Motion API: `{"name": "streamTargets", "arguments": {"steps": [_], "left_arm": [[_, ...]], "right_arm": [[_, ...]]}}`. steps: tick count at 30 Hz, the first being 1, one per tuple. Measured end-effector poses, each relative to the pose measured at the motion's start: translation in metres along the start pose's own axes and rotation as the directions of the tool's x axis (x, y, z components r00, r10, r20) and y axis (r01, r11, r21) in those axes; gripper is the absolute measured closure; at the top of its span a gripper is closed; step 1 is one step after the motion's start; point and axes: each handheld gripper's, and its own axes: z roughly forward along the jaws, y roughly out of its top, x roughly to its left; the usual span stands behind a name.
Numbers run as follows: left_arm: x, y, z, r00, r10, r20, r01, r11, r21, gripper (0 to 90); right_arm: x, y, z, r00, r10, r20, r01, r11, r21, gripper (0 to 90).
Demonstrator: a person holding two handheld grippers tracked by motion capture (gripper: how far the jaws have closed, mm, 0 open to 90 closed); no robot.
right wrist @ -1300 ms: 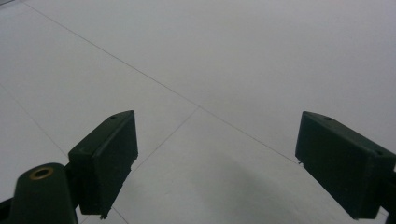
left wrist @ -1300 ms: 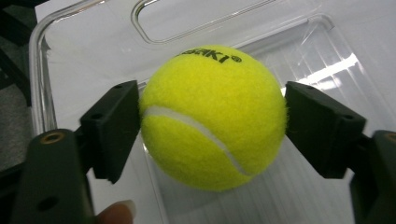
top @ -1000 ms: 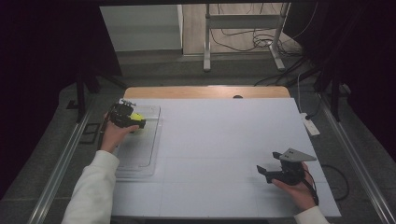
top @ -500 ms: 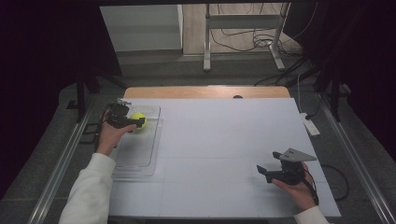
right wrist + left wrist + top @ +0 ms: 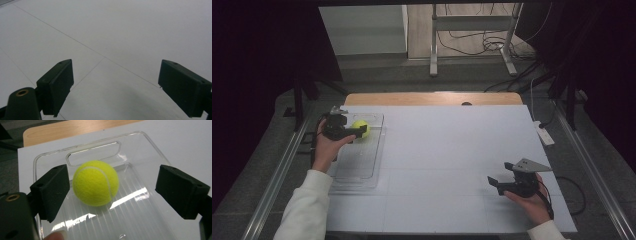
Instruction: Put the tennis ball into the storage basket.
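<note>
The left tongs (image 5: 112,192) stand spread around the tennis ball (image 5: 95,183), which rests in the clear tray (image 5: 150,220) at the bench's (image 5: 452,145) left side; the right tongs (image 5: 115,90) hang spread over bare bench, well apart

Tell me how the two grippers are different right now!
The left gripper has a yellow ball between its jaws, over the clear tray; the right gripper has nothing between its jaws, just the white table. In the high view, the left is far off, the right near. Both are black, with jaws wide open.
</note>
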Motion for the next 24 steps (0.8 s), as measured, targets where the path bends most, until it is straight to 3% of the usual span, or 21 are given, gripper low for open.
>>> {"name": "streamTargets", "arguments": {"steps": [3, 15, 24], "left_arm": [[-0.003, -0.002, -0.005, 0.9997, 0.017, 0.019, -0.016, 0.9996, -0.021, 13.2], [-0.017, -0.014, -0.028, 0.9947, 0.023, 0.1, -0.014, 0.9957, -0.091, 13.1], [-0.029, -0.025, -0.034, 0.9897, 0.036, 0.139, -0.022, 0.9952, -0.095, 12.9]], "right_arm": [[-0.001, -0.001, -0.001, 1.0, 0.004, 0.008, -0.005, 1.0, 0.007, 13.6], [-0.002, -0.001, -0.001, 0.9999, 0.009, 0.007, -0.009, 1.0, 0.007, 13.6], [-0.001, -0.001, -0.002, 1.0, 0.008, 0.005, -0.008, 1.0, -0.003, 13.6]]}}
